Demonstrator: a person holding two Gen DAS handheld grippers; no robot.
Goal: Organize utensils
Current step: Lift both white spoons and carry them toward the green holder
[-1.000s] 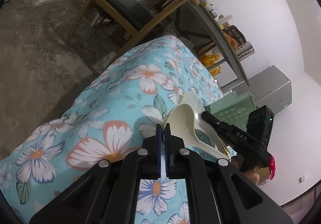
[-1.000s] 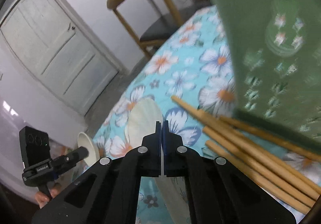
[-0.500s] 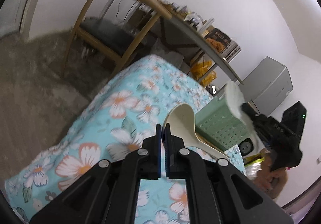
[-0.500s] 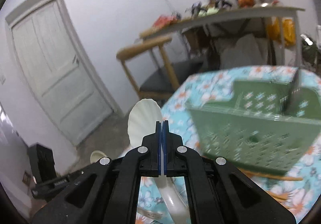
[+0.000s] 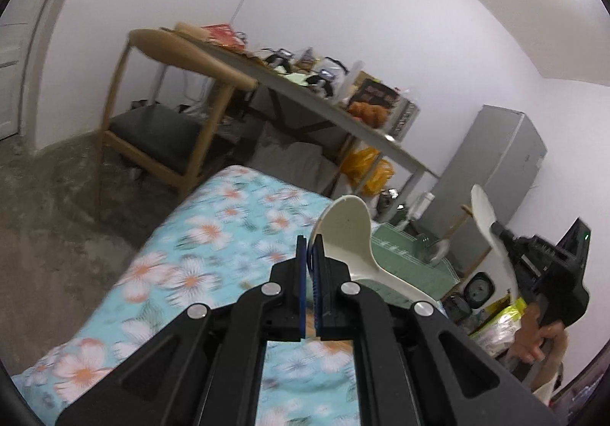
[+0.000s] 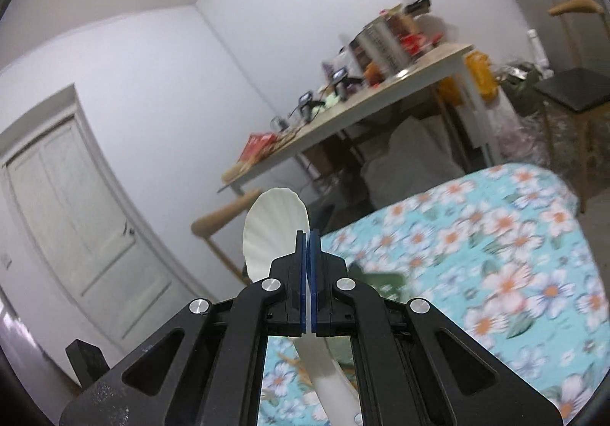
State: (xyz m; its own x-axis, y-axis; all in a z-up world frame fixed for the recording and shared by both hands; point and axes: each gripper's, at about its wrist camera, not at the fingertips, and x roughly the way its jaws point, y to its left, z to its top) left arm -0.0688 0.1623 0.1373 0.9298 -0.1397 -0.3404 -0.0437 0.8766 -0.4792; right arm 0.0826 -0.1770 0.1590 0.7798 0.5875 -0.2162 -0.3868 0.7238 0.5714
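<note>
Both spoons are lifted, neither stowed: the left gripper (image 5: 312,266) clamps a cream spoon (image 5: 349,235), and the right gripper (image 6: 308,262) clamps a scalloped spoon (image 6: 274,227). The green basket (image 5: 410,258) on the floral table (image 5: 213,246) awaits them, so placing seemingly remains.

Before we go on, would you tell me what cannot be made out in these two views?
- Left wrist: the cream plastic rice spoon's handle end, hidden behind the left gripper.
- Right wrist: the green plastic basket, blurred and mostly behind the right gripper.
- Right wrist: the white scalloped spoon's handle, cut off below.
</note>
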